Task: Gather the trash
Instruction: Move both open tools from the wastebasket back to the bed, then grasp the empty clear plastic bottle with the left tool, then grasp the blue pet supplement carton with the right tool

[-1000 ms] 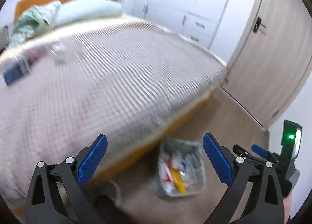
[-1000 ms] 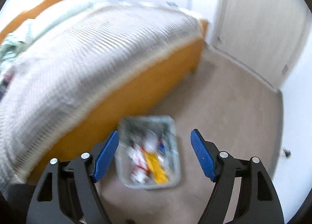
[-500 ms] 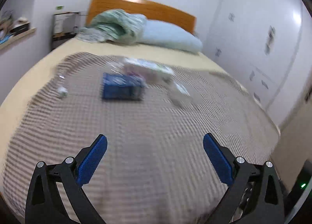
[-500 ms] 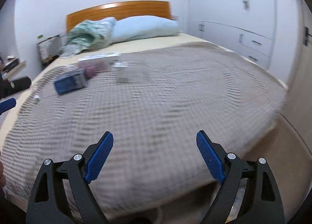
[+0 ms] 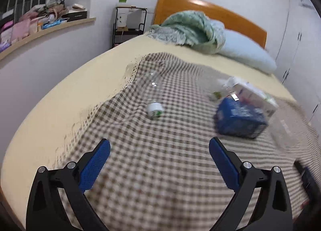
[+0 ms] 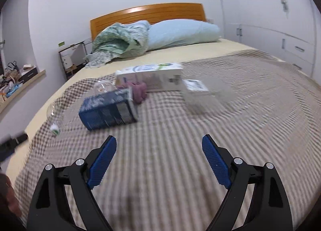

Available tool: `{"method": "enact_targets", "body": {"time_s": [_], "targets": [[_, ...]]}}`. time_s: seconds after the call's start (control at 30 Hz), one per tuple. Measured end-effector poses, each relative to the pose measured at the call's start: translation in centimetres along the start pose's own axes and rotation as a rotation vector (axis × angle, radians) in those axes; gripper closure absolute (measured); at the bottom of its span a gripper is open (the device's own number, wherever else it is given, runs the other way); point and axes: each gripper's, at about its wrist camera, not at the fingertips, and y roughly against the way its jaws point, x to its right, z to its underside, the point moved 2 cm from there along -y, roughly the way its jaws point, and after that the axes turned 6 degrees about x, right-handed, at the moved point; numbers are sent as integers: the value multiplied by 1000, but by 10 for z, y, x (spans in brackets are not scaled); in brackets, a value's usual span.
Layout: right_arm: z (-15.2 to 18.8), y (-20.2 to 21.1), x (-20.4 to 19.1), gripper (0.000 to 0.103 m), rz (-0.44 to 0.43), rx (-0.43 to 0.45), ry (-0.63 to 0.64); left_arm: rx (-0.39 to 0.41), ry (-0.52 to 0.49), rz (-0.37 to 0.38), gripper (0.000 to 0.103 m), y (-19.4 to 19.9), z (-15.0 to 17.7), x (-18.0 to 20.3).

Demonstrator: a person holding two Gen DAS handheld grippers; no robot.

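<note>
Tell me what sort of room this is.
A bedroom, most likely: a bed with an orange wooden headboard, a pale blue pillow against it, and white built-in wardrobes along the wall.

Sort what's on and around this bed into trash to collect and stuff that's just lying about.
Trash to collect:
- clear bottle
- blue carton
- white box
- purple wrapper
- clear plastic tub

Just lying about:
- pillow
- green blanket
- checked bedspread
- clutter on the shelf
- black rack
</note>
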Motion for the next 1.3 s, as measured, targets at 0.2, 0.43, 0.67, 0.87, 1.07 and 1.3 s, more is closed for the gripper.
{"method": "enact_targets", "body": {"time_s": [0.2,0.43,0.67,0.87,1.07,1.3], "targets": [[-30,-46,-23,20,-66,-35,84,-13,1,-8,7,-43,-13,-35],[-21,-66,-19,20,-114,-108,53,-141,98,92,7,-128,-77,-35],[-36,-69,-11,20,-139,-102,18,-485,11,-85,10,-230,-107,-18],[-33,-84,-13,20,-147,-139,42,-337,-11,-32,46,-181,-126,-11],[-33,-90,-14,20,-176,-151,10,-23,-58,-6,41,-60,-39,-29],[-20,-84,-24,20,-193,-173,43,-92,-208,-30,45,-18,47,-30]]}}
